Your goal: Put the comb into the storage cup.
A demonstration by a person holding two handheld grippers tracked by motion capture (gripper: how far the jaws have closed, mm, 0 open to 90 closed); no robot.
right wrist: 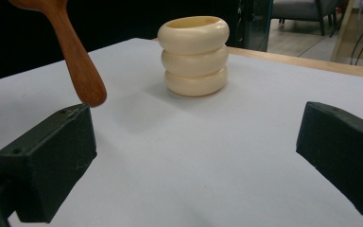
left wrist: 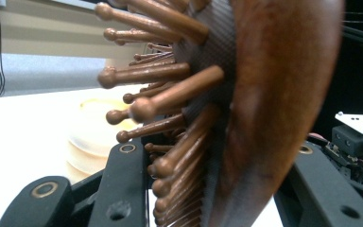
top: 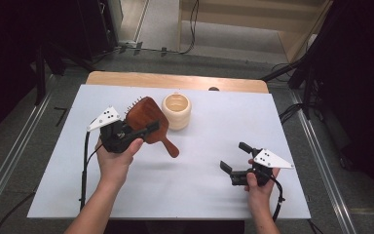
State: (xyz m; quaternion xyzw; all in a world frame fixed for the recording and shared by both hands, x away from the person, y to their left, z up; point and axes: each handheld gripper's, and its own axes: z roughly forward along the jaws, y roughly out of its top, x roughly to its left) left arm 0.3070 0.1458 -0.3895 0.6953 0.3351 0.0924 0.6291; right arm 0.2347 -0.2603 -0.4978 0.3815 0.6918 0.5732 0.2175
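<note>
My left gripper (top: 143,127) is shut on a brown wooden hairbrush (top: 146,118), held above the white table with the handle (top: 169,146) pointing down and toward me. In the left gripper view the brush head (left wrist: 274,94) stands on edge between the jaws, its wooden bristles (left wrist: 156,75) pointing left. A cream ribbed cup (top: 177,110) stands upright just right of the brush. My right gripper (top: 234,157) rests low at the front right, open with nothing between its fingers. In the right gripper view the cup (right wrist: 194,55) is straight ahead and the brush handle (right wrist: 78,56) hangs at upper left.
The white sheet (top: 204,185) covers the table, with a wooden edge (top: 175,80) showing at the back. Dark stands and cables sit on the floor around the table. Cables trail from both grippers toward me.
</note>
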